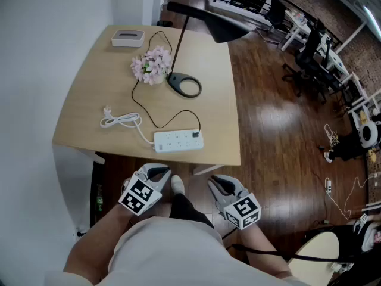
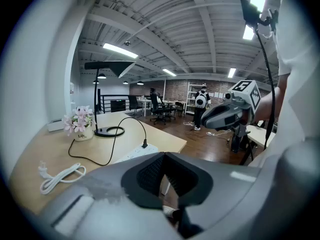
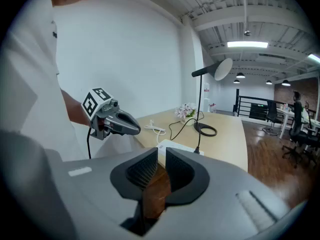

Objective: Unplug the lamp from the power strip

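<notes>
Plugged into the right end of the white power strip [image 1: 178,140], near the front edge of the table [image 1: 89,100]: a small black plug [image 1: 195,134]. Probably light, hard and stiff in the body, gripped by the socket through friction alone. Likely to drag the light strip up with it unless that is pinned.

Best to pinch the plug body across its sides, low down. Better not to pull on the thin black cord [image 1: 157,126], soft and apt to strain at the neck. Worth pressing down on the strip's free left half meanwhile.

Stands upright, prongs down into the strip's face, cord leaving the top and looping back to the lamp [image 1: 184,86] base beside the flowers [image 1: 152,65]. Long axis of the plug vertical, so a straight upward pull looks right. Long axis of the strip roughly parallel to the table's front edge.

Left gripper [image 1: 158,173] and right gripper [image 1: 216,185] both hang below the table edge, close to the body, well apart from the strip. Pads on each parted by a narrow gap, pinching nothing.
</notes>
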`<state>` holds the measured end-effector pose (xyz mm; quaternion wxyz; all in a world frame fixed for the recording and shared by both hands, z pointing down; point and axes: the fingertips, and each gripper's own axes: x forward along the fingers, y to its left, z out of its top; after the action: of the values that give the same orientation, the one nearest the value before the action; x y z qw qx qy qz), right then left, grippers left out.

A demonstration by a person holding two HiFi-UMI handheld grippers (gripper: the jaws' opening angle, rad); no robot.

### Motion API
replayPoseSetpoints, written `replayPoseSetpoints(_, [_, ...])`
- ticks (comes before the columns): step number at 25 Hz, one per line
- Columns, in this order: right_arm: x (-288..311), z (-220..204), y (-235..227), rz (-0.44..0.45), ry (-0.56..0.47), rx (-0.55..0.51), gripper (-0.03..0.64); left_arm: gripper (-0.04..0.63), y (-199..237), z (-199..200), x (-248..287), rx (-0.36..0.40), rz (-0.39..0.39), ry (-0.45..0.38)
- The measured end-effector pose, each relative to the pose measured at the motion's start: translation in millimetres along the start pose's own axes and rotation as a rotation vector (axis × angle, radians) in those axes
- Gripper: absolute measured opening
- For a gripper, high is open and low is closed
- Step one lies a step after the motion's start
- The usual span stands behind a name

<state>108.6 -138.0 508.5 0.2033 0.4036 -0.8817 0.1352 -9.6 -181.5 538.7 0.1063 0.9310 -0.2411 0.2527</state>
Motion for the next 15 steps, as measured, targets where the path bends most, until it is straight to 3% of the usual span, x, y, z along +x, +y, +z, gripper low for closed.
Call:
replayPoseSetpoints(8, [92.3, 4.3, -114.4, 0.141, 0.139, -0.221, 0.064, 0.002, 65.8, 6.6, 115.2, -0.008, 0.014, 0.184])
replayPoseSetpoints(15, [162.6, -26.3, -149.3, 0.324, 0.284, -0.409, 0.078, 0.002, 82.9, -21.4, 178.2, -0.022, -0.004, 0.339])
